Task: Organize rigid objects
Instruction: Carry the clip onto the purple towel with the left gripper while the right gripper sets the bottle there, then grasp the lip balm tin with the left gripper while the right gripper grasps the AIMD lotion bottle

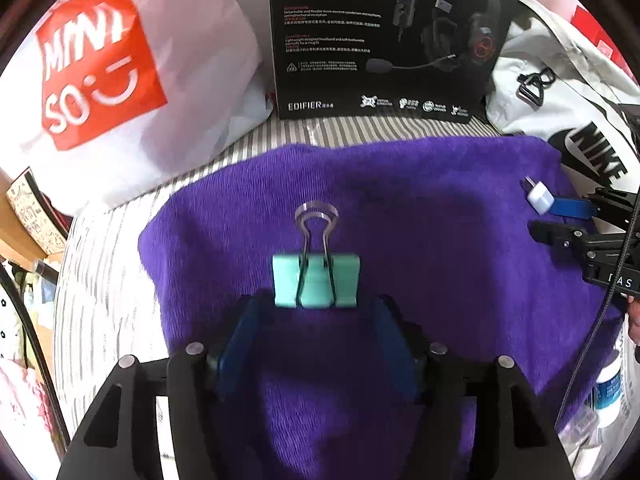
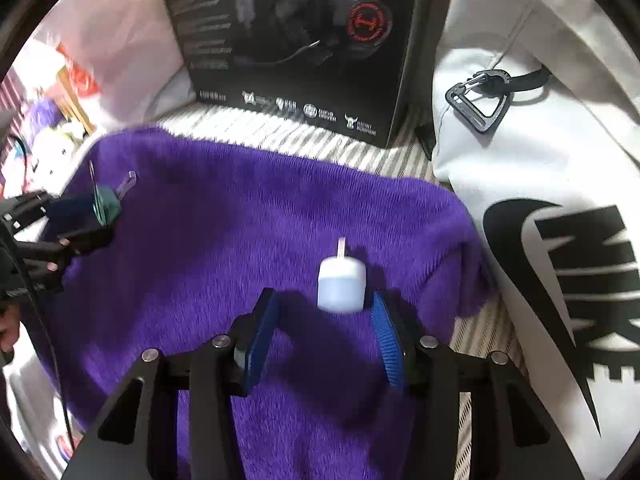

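Under both our grippers spreads a fuzzy purple cloth (image 1: pixel 420 208). Our left gripper (image 1: pixel 318 308) stands parted, a mint-green binder clip (image 1: pixel 316 280) lying at its fingertips — unpinched. Our right gripper (image 2: pixel 320 304) is parted too, a small white plug adapter (image 2: pixel 341 285) between its tips, beside the right pad.

purple towel (image 1: pixel 440 200); headset box (image 1: pixel 392 36); white bags (image 2: pixel 540 184)

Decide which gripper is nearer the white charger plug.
Right. The right gripper has the white charger plug between its fingertips; the left gripper is across the purple towel, at the binder clip.
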The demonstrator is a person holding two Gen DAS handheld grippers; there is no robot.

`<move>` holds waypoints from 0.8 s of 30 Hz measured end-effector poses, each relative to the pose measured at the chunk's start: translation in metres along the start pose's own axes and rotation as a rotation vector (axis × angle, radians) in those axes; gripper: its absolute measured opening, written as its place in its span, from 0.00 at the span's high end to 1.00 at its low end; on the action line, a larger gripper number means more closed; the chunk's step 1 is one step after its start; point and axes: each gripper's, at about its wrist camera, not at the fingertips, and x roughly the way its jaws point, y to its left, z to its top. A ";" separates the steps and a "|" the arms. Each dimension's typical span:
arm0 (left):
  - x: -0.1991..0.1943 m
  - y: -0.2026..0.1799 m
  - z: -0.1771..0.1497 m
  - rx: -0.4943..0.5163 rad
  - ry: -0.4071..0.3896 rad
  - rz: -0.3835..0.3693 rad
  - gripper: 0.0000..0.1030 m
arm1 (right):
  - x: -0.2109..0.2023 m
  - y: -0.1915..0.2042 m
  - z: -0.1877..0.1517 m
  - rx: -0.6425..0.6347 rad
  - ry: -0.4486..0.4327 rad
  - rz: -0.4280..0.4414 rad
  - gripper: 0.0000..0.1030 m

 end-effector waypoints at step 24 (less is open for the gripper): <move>-0.124 -0.054 -0.151 0.054 -0.094 -0.137 0.42 | -0.154 0.026 -0.163 0.184 -0.159 -0.002 0.53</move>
